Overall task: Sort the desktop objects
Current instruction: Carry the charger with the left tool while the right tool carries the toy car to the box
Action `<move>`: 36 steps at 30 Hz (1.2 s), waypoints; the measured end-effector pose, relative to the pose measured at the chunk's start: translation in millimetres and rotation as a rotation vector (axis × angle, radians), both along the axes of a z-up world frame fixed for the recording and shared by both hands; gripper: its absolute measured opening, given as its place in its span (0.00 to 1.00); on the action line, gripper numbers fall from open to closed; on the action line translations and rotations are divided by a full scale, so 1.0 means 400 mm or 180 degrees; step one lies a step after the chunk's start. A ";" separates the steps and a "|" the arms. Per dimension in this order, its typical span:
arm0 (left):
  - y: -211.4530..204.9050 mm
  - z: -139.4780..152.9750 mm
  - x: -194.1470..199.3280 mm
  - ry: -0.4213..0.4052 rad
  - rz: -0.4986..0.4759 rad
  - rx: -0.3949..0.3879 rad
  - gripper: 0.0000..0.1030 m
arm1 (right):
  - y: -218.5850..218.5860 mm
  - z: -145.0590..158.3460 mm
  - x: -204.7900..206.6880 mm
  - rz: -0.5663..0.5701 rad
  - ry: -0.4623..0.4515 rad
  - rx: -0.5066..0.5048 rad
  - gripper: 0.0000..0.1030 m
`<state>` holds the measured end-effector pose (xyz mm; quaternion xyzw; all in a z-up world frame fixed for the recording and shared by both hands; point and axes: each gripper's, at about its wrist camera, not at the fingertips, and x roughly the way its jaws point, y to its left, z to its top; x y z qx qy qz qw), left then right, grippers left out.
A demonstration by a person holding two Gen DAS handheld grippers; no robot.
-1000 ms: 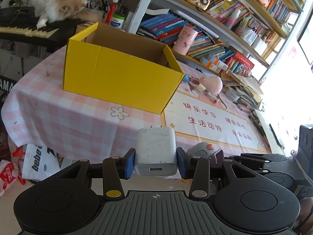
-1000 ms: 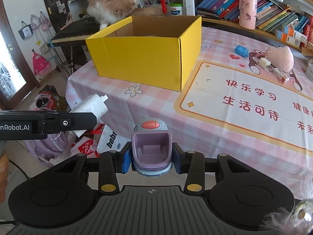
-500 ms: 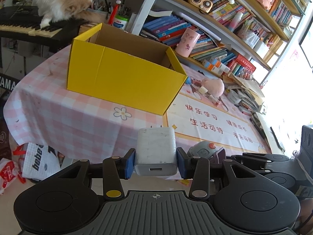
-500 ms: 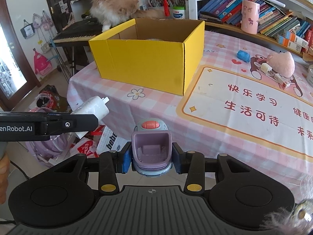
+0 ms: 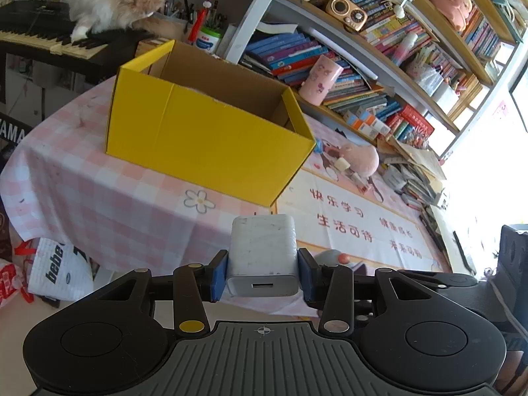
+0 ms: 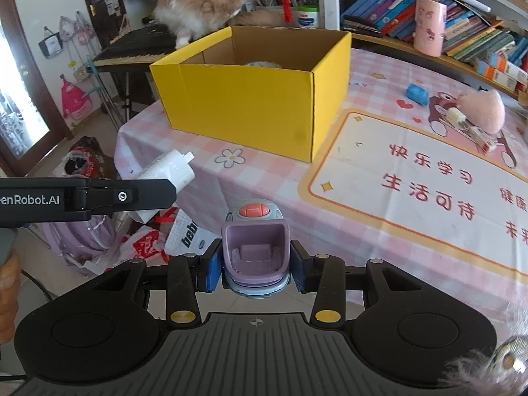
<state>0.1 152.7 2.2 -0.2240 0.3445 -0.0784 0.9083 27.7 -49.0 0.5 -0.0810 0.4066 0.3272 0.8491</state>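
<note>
Left wrist: yellow box nearer; tongs unchanged, pinching charger, purple toy.

A fluffy cat stands on the keyboard; books crowd the shelves beside a pink cup.

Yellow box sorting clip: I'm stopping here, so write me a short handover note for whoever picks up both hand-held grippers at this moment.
Left hand-held gripper: shut on the white charger, held short of the table edge.
Right hand-held gripper: shut on the purple toy, also short of the table.
Yellow box: open on the pink checked tablecloth, something round and pale already inside.
Left on the table: blue eraser, pink plush and the small bits beside it.
Next, probably: drop both held items in the box, then collect the rest. A cat sits behind the box.
</note>
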 end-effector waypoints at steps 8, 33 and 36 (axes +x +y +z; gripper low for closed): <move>0.029 0.057 0.065 -0.0125 0.0166 0.0023 0.41 | 0.038 0.039 0.075 0.0160 -0.0051 0.0186 0.37; 0.121 0.158 0.371 -0.0442 0.0644 0.0370 0.41 | 0.153 0.161 0.448 0.0659 -0.0476 0.0500 0.37; 0.119 0.140 0.399 -0.0332 0.0644 0.0486 0.41 | 0.184 0.130 0.481 0.0786 -0.0465 0.0337 0.37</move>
